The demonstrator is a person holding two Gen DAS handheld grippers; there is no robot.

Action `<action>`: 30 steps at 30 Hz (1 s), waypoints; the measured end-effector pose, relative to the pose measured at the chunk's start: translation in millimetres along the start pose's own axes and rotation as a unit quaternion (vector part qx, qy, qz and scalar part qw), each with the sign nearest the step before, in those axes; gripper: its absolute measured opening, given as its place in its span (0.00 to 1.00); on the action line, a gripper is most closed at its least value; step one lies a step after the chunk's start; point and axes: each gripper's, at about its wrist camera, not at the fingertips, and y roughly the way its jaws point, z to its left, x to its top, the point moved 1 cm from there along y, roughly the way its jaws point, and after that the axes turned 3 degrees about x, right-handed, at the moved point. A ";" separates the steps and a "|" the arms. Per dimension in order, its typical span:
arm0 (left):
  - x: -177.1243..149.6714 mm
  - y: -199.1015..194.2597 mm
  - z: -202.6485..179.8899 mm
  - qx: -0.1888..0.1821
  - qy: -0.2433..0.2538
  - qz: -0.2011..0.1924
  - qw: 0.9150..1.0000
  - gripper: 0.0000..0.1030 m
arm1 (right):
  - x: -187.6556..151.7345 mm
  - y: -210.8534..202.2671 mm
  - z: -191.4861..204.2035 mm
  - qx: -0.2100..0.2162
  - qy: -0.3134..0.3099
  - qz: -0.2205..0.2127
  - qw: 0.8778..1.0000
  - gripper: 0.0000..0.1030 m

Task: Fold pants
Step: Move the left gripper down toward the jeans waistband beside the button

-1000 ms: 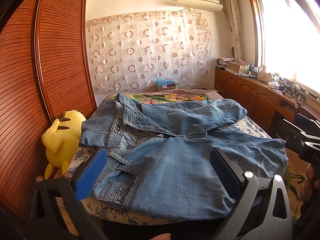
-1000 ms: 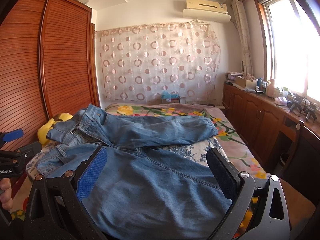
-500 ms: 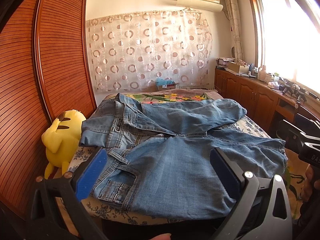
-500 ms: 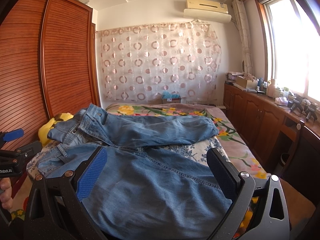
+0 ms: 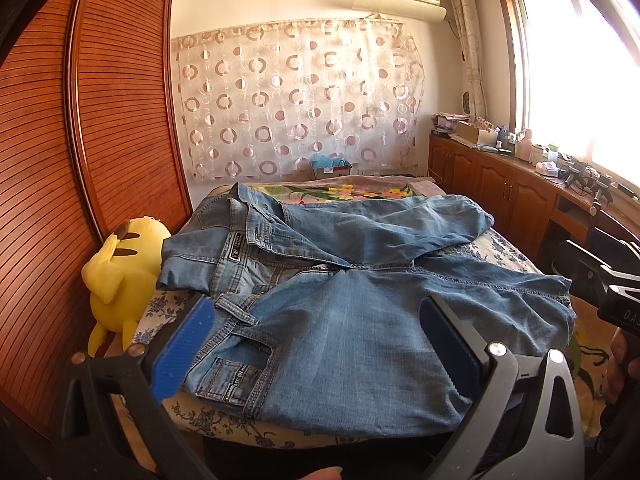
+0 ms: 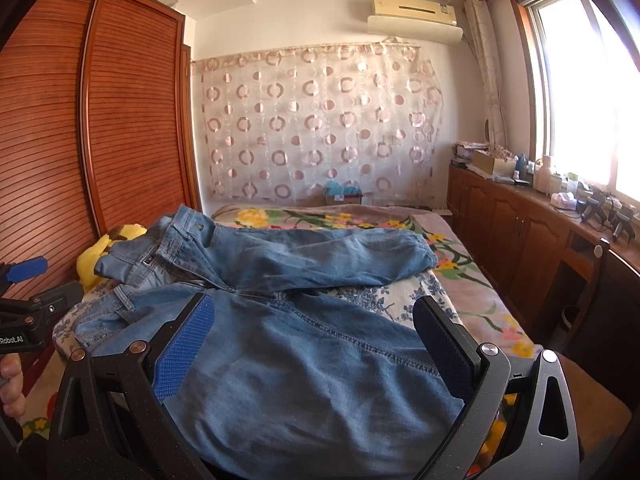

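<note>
Home bedroom, bed [image 5: 508, 250], wooden wardrobe [image 5: 120, 120], curtain [image 6: 320, 128], air conditioner [image 6: 414, 10]

Black plastic left gripper [image 5: 316, 354], blue ribbed pads on fingers [image 5: 182, 350], silver screws, right gripper [image 6: 314, 348] alike

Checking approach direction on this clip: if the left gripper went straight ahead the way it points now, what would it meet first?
The left gripper, fingers wide open and empty, points at the jeans spread on the bed. It would probably meet the near leg's denim beside the front pocket first, though depth is uncertain.
</note>
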 end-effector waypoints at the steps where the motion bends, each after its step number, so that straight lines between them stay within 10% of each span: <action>1: -0.6 1.1 0.4 0.000 0.000 0.002 1.000 1.00 | 0.9 0.2 -3.1 0.001 0.000 0.003 1.000 0.98; 30: -22.2 128.9 48.8 0.018 0.028 0.130 0.991 1.00 | -25.9 82.0 -25.7 0.007 -0.004 0.083 0.997 0.98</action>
